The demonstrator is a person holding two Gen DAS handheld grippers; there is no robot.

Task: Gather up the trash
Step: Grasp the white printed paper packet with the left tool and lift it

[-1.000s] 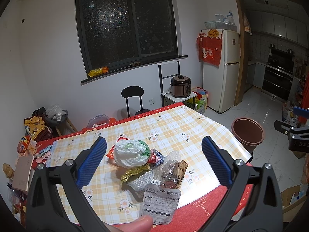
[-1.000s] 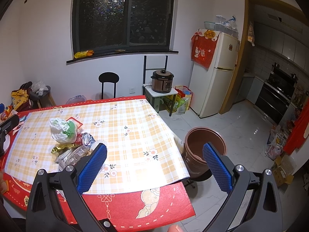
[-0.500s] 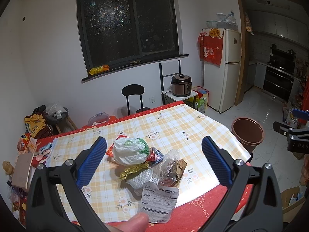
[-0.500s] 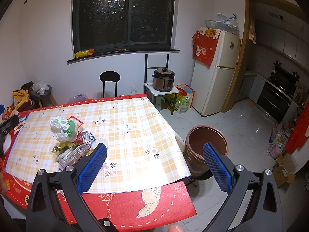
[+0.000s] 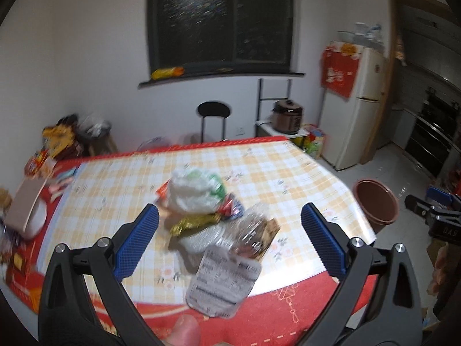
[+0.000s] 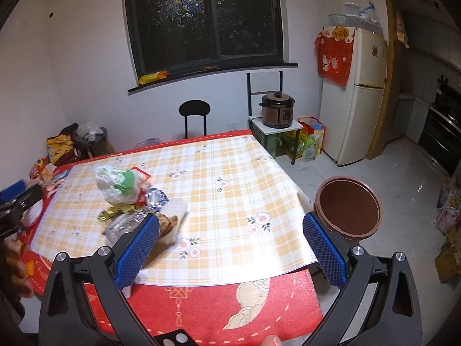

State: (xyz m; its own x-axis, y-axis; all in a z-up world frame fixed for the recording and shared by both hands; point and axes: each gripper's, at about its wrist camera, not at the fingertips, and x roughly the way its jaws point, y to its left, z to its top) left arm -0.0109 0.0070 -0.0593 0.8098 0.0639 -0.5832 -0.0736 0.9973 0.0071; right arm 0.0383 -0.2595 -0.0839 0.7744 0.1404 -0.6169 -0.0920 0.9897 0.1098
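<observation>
Since the earlier frame the left gripper has swung nearer the heap of trash, which now shows larger and blurred between its blue pads; the right gripper has shifted little. Both grippers are spread wide, grasping nothing. The trash lies on the yellow-checked bench: a crumpled white and green plastic bag, a gold foil wrapper just in front of it, a clear plastic packet with brown contents, and a flat white printed pouch nearest the bench's red edge. The round brown waste bin stands on the floor just beside the bench's right corner.
</observation>
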